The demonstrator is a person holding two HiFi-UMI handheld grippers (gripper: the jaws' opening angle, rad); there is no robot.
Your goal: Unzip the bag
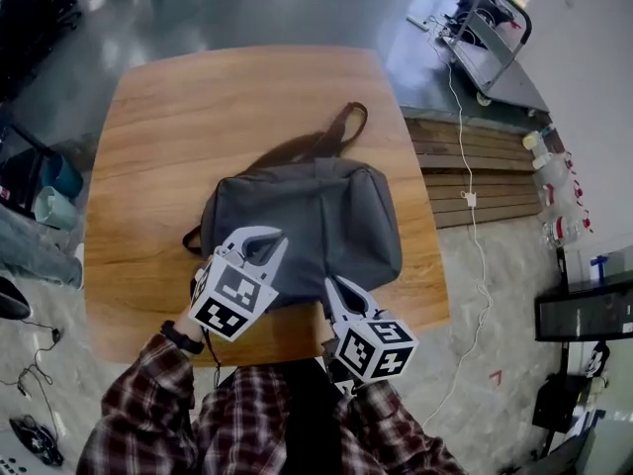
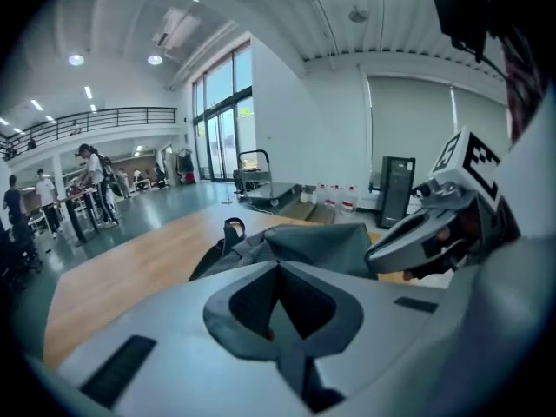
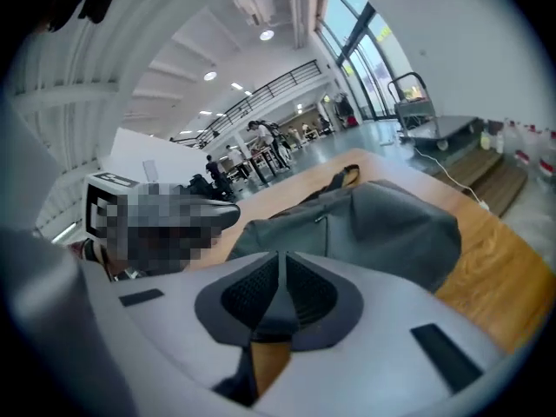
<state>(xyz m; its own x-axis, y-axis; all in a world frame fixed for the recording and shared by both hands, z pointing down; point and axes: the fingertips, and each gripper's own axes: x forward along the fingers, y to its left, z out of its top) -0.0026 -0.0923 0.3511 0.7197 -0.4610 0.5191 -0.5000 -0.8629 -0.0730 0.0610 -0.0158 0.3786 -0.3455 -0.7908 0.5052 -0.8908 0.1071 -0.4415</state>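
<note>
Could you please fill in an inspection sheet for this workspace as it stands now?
Surface: wooden table, only the bag on it.
Job's things: grey bag lying mid-table, straps toward the far edge; no opening seen.
Clutter: nothing seen.
Grippers: left gripper and right gripper both shut and empty, by the bag's near edge.
Cables: white cable across the floor at right.
Surroundings: cart, bottles, black cabinet; people far off.
</note>
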